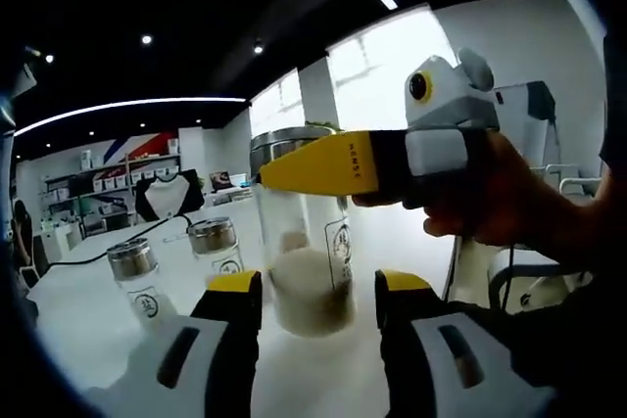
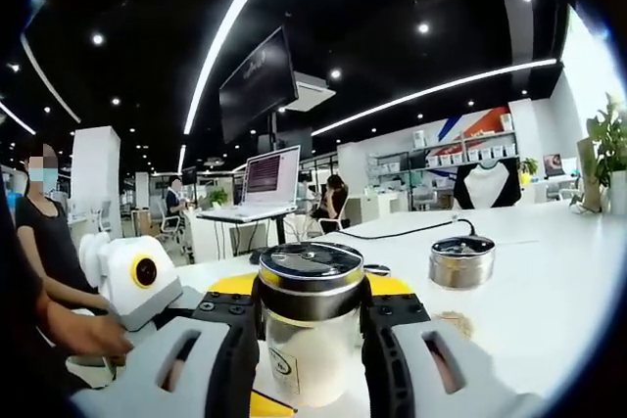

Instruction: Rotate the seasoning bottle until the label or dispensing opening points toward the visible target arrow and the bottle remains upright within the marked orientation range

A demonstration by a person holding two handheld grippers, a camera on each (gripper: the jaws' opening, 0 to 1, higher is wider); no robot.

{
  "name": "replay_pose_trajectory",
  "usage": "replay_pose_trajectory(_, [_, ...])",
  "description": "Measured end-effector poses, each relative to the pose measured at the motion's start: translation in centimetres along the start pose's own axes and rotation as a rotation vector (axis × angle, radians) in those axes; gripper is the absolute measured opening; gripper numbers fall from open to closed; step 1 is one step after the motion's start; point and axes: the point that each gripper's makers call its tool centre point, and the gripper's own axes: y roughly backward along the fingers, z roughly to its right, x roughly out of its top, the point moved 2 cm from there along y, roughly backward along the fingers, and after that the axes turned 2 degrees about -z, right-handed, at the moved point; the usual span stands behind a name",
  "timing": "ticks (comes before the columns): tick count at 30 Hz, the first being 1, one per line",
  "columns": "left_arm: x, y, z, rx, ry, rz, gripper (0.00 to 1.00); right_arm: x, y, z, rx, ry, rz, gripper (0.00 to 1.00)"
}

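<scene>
**A:** So how far along is this being judged? In the right gripper view the right hand-held gripper [image 2: 312, 340] is being closed on the seasoning bottle [image 2: 309, 325], with both jaws pressed against the glass just under the metal cap [image 2: 310, 266]. In the left gripper view the left hand-held gripper [image 1: 318, 291] is being held open, its yellow-tipped jaws standing either side of the bottle's lower half without any contact that can be made out.

**B:** Mid-rotation is what's being guessed here. The bottle is being kept upright on the white worktop [image 2: 549, 281], with pale powder filling the lower part, so the upright bit looks fine. No target arrow or marked range is being shown anywhere, so whether the label is lined up can't be called.

**A:** Any writing being picked up?

**B:** Not much. A round dark emblem with a few characters below it is being shown on the bottle's label [image 1: 340, 242], too small to be read. The same sort of mark is being carried by the two smaller jars [image 1: 137, 276] standing well off to the side on the worktop. A laptop screen [image 2: 271, 175] farther back is being lit up with lines of text, all of it blurred.
</scene>
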Motion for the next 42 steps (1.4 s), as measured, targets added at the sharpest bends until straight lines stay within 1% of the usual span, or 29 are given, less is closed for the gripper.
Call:
replay_pose_trajectory(3, [0.0,0.2,0.0,-0.003,-0.004,-0.003,0.53,0.1,0.3,0.2,-0.03,0.041,-0.01,0.37])
replay_pose_trajectory(8, [-0.1,1.0,-0.5,0.008,0.006,-0.004,0.57,0.3,1.0,0.8,-0.085,0.071,-0.017,0.37])
replay_pose_trajectory(11, [-0.1,1.3,-0.9,0.021,0.014,-0.004,0.63,0.3,1.5,1.3,-0.111,0.068,-0.016,0.37])
replay_pose_trajectory(15, [0.0,1.7,-1.3,0.031,0.036,0.016,0.66,0.3,2.2,1.9,-0.137,0.068,-0.014,0.37])
replay_pose_trajectory(17, [0.1,2.0,-1.8,0.057,0.041,0.038,0.69,0.3,2.6,2.5,-0.156,0.072,-0.015,0.37])
replay_pose_trajectory(18, [0.0,2.1,-1.9,0.062,0.04,0.038,0.71,0.3,2.7,2.6,-0.159,0.072,-0.016,0.37])
replay_pose_trajectory(20, [-0.2,2.3,-2.3,0.078,0.035,0.024,0.75,0.2,3.2,3.3,-0.178,0.069,-0.015,0.37])
replay_pose_trajectory(22, [-0.1,2.5,-2.6,0.09,0.034,0.029,0.78,0.2,3.7,3.9,-0.194,0.068,-0.017,0.37])
replay_pose_trajectory(27, [-0.3,3.1,-3.6,0.107,0.071,0.037,0.82,0.5,4.7,5.5,-0.235,0.074,-0.015,0.37])
replay_pose_trajectory(31, [-0.2,3.3,-3.8,0.109,0.087,0.049,0.88,0.9,5.3,6.8,-0.257,0.075,-0.012,0.37])
replay_pose_trajectory(35, [-0.5,3.5,-4.1,0.118,0.09,0.035,0.92,1.2,5.7,8.1,-0.282,0.085,-0.015,0.37])
replay_pose_trajectory(40, [-0.7,3.7,-4.5,0.131,0.107,0.028,0.94,1.3,6.1,9.4,-0.301,0.087,-0.019,0.37])
replay_pose_trajectory(42, [-0.8,3.8,-4.7,0.134,0.108,0.025,0.97,1.3,6.4,10.3,-0.31,0.083,-0.018,0.37])
